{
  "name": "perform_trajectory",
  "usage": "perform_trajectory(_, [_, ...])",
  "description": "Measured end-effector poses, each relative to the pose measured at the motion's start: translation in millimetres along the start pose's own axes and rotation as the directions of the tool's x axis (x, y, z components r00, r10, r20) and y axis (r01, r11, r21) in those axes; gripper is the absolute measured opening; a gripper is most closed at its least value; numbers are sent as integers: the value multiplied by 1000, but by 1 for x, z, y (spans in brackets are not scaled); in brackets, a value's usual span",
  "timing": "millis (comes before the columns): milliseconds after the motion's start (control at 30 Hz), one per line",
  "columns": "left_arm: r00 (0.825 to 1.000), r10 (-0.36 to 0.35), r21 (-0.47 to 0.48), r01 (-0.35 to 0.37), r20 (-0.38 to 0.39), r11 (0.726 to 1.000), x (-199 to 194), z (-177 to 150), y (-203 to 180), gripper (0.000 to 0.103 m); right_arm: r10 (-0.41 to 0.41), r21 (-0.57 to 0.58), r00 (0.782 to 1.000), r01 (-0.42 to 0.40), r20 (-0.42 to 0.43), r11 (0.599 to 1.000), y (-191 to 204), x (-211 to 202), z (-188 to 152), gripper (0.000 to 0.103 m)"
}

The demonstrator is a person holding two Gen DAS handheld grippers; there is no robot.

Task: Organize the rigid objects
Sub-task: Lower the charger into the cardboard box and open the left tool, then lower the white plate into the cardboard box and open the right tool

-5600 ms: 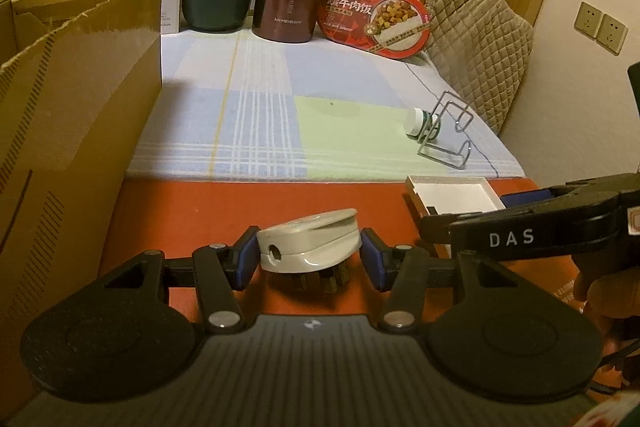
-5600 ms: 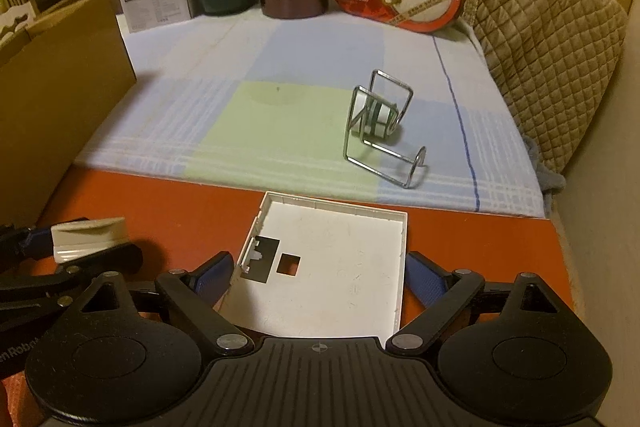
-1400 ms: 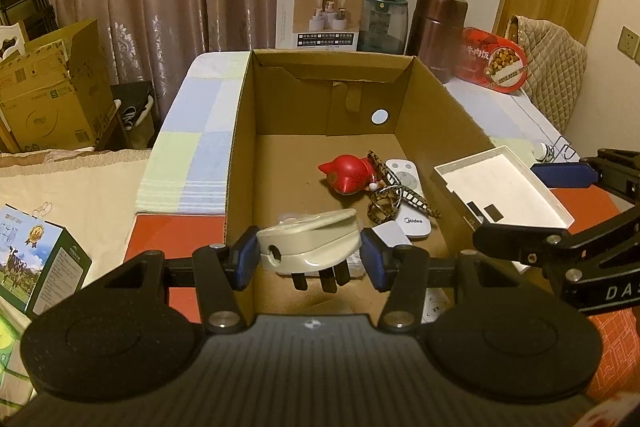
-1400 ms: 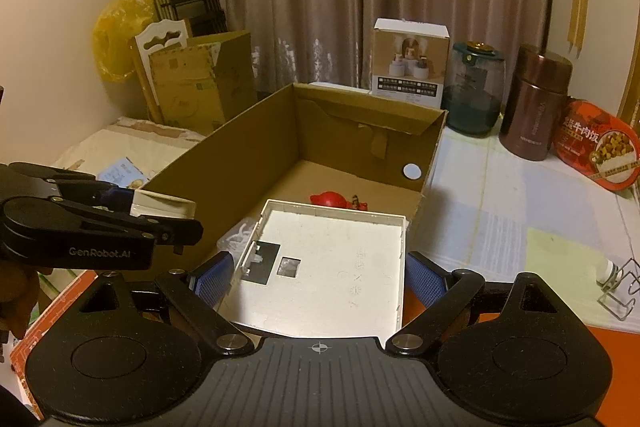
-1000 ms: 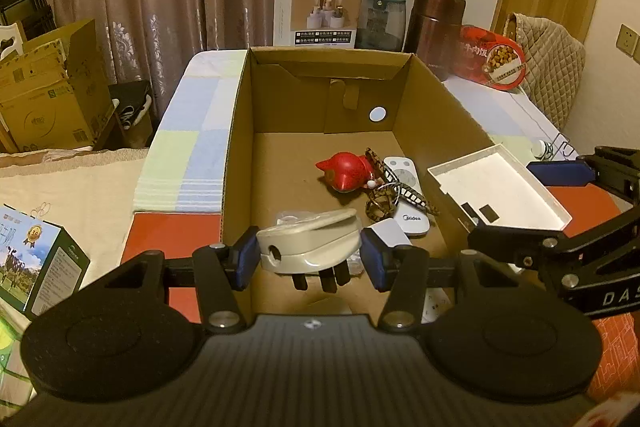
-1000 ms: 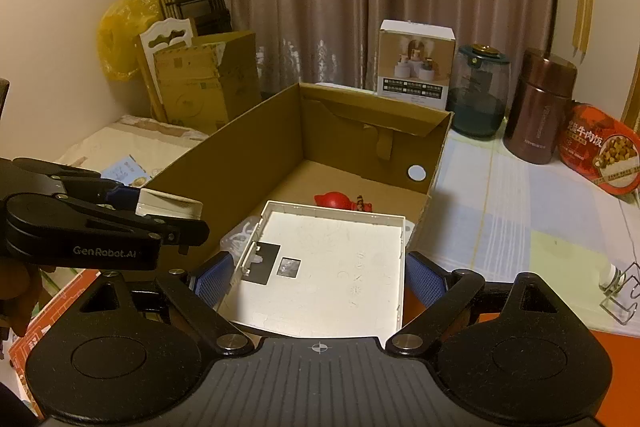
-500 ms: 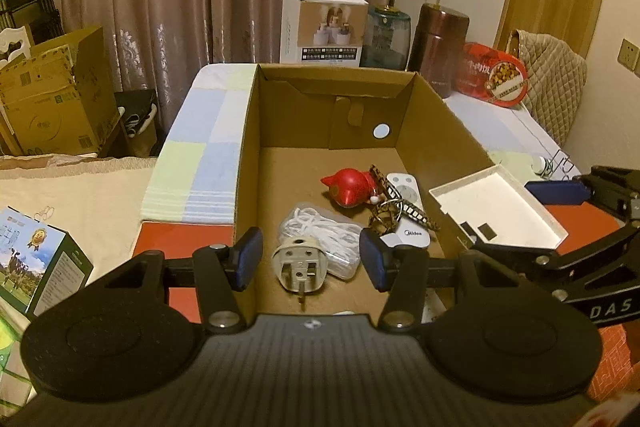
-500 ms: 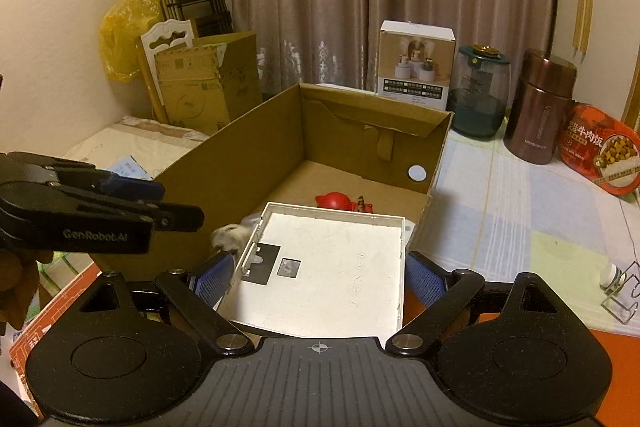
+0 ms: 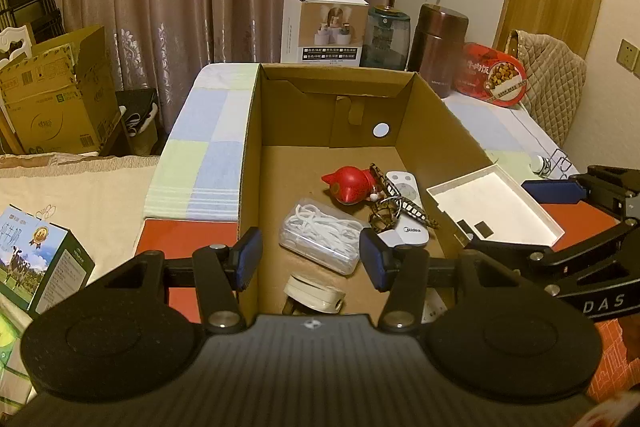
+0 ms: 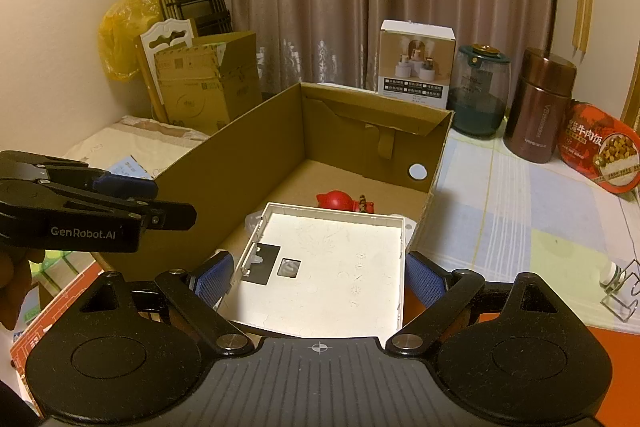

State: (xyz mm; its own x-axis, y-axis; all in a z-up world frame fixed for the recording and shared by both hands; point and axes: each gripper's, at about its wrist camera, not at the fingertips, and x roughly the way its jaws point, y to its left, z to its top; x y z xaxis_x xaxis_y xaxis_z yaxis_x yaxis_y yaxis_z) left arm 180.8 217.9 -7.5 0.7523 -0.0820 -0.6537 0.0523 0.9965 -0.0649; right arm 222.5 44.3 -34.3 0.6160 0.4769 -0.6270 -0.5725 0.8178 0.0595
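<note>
Our left gripper (image 9: 311,259) hangs spread and empty above the cardboard box (image 9: 440,131), the plug (image 9: 316,297) on its floor, while our right gripper (image 10: 318,277) clamps the white tray (image 10: 344,267) over its right wall.

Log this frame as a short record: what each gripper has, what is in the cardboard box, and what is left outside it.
left gripper: open, empty, above the box
right gripper: shut on white tray, held over the box's near right corner
cardboard box: open top
box contents: white plug, clear case of white cable, red figurine, white remote, patterned strap
left outside: wire rack on the cloth
</note>
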Motion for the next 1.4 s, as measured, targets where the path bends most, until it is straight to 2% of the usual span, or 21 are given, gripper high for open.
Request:
perform_trajectory(867, [1000,-2,-15,2,2,1000,-1,-1,2,48,1,3,1000,-1,2,1000,0,0,0,89])
perform_trajectory(1033, [1000,-2,-17,2,4,1000,-1,0,3,48,23,26,999,-24,24,999,-2,-2,-1,90])
perform_trajectory(1400, [1000,-3,-17,3,4,1000,-2,0,2,48,1,74,1000,-3,30,997,-13,-13,-4,92])
